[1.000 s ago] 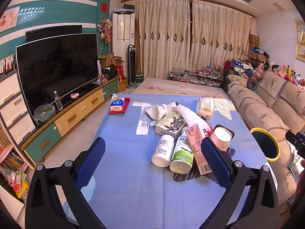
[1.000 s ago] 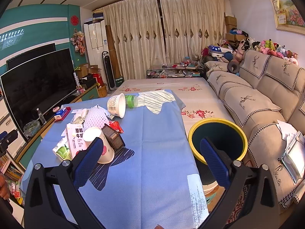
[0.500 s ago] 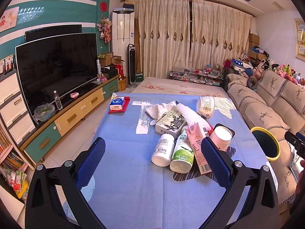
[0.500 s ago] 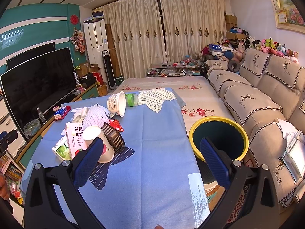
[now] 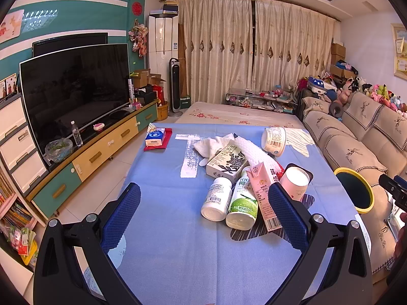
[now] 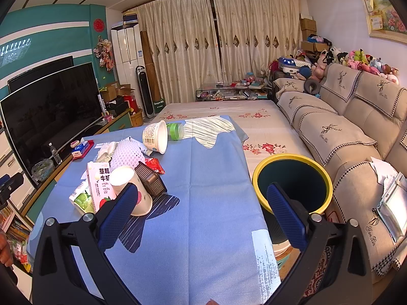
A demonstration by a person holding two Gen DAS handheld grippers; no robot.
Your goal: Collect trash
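Observation:
A heap of trash lies on the blue tablecloth (image 5: 165, 178): a white pill bottle (image 5: 216, 198), a green-labelled bottle (image 5: 243, 204), a pink milk carton (image 5: 263, 190), a paper cup (image 5: 295, 183), a flowered box (image 5: 226, 164), white foam netting (image 5: 254, 152) and an instant-noodle tub (image 5: 274, 141). My left gripper (image 5: 203, 216) hovers open just short of the bottles. The right gripper (image 6: 201, 212) is open too, over bare cloth, with the paper cup (image 6: 129, 188) at its left finger and the yellow-rimmed bin (image 6: 292, 180) at its right.
A tissue pack on a red pouch (image 5: 155, 138) lies at the table's far left. The TV stand (image 5: 96, 152) runs along the left, a sofa (image 6: 343, 137) along the right. The bin stands on the floor between table and sofa.
Both views have crept slightly closer to the table; nothing on it has moved, and both grippers stay open.

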